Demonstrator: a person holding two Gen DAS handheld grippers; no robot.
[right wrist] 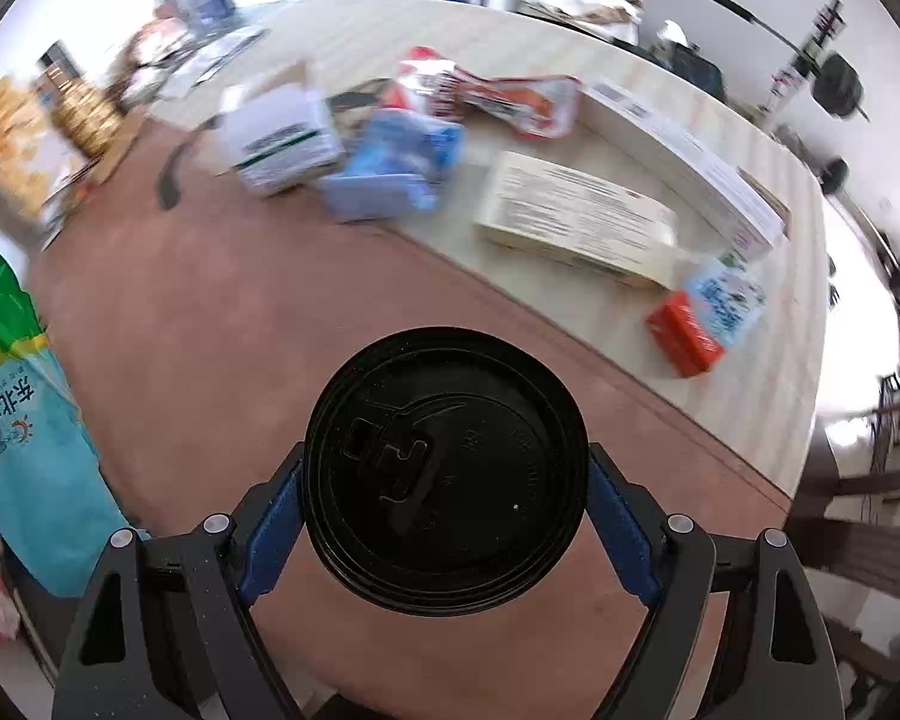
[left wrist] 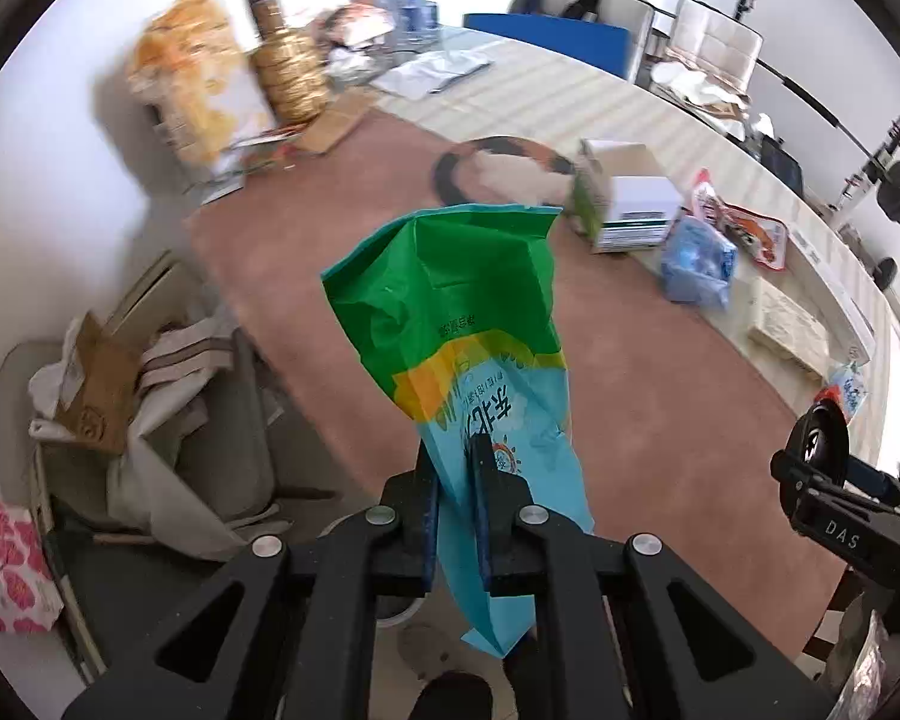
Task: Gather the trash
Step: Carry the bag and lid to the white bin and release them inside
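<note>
Left gripper [left wrist: 455, 516] is clamped on the bag [left wrist: 462, 324], pinched low between its fingers. Right gripper [right wrist: 445, 516] squeezes the cup [right wrist: 445, 471], one finger each side.

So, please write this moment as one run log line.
left gripper: shut on green-blue bag | right gripper: shut on black-lidded cup | both held above table

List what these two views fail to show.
- Cup body: right view, hidden under its black lid.
- Bag contents: left view, top folded over, opaque.
- Far-table clutter: both views, motion-blurred.
- Box print: right view, too small.
- Any trash bin: not identifiable in either view.
</note>
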